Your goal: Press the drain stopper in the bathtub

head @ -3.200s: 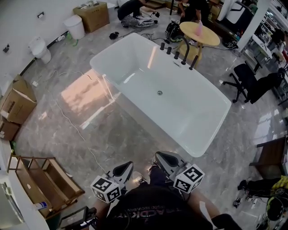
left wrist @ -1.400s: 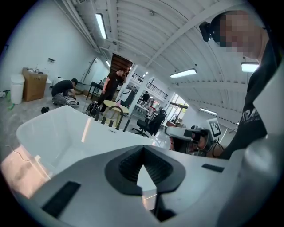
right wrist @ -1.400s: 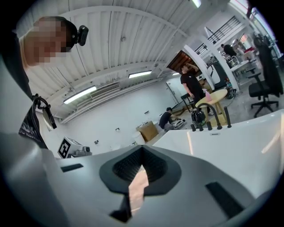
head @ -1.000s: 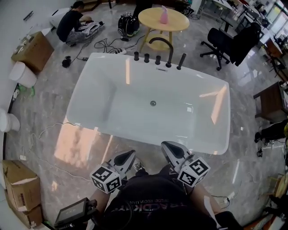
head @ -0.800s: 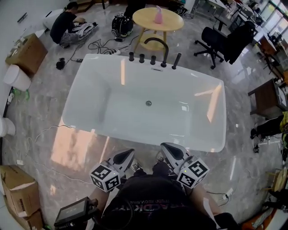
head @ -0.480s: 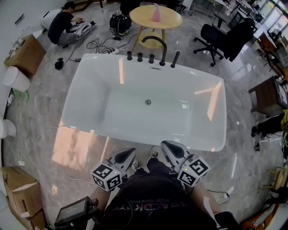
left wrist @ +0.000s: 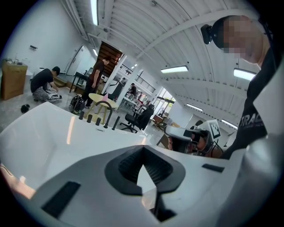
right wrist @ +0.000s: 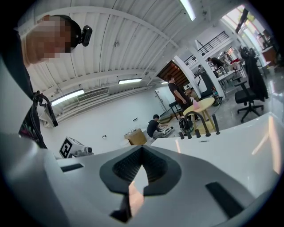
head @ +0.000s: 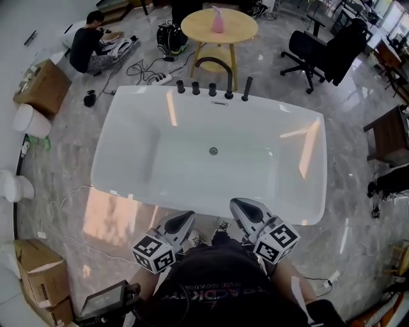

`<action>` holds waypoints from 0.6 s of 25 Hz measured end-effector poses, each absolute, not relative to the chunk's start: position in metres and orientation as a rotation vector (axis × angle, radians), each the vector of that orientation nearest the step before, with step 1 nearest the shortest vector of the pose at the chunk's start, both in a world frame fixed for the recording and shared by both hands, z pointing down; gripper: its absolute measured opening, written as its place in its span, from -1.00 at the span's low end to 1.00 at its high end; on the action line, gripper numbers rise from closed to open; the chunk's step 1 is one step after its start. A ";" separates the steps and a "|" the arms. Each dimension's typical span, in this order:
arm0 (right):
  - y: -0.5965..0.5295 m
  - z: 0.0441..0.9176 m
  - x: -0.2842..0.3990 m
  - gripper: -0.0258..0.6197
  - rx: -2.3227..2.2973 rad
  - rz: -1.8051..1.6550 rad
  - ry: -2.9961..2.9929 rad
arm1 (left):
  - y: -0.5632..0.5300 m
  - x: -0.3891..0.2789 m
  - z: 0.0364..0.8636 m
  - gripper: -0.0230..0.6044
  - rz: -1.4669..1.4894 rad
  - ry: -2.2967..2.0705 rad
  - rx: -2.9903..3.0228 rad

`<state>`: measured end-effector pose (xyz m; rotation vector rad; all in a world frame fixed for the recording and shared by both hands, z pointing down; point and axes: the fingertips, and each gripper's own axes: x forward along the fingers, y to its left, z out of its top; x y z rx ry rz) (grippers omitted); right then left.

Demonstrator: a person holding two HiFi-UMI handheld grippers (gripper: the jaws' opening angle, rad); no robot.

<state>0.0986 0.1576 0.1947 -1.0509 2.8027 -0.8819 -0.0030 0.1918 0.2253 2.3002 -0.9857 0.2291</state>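
Both your grippers are clenched tight with nothing in them. The left gripper (head: 184, 219) and right gripper (head: 238, 204) sit close to your body, just outside the near rim of the bathtub (head: 121, 167). The drain stopper (head: 213, 151) is dead centre on the tub floor, well apart from both tips, with the near tub wall between you and it. The inside of the tub has only that one stopper in it.

On the far rim there's one arched black spout (head: 215, 62) and four short black upright fittings (head: 195, 88) in a row beside it. Behind that is one round wooden table (head: 219, 27) with one pink bottle (head: 218, 19) on top. One black office chair (head: 317, 50) is off to the right of the table. One person (head: 88, 48) is crouched on the floor at the far left, with cables (head: 144, 67) trailing near them.

Down your left side I count two cardboard boxes (head: 42, 87), one far and one near, plus one white bin (head: 30, 120) between them.
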 end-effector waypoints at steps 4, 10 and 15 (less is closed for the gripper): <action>0.140 0.203 0.111 -0.88 -1.044 -0.874 2.806 | 0.176 0.009 0.230 -0.92 0.304 -1.004 2.317; 0.120 0.212 0.123 -0.88 -1.053 -0.876 2.815 | 0.152 0.013 0.238 -0.92 0.360 -1.028 2.306; 0.105 0.220 0.130 -0.88 -1.118 -0.892 2.804 | 0.131 0.010 0.248 -0.92 0.385 -1.011 2.303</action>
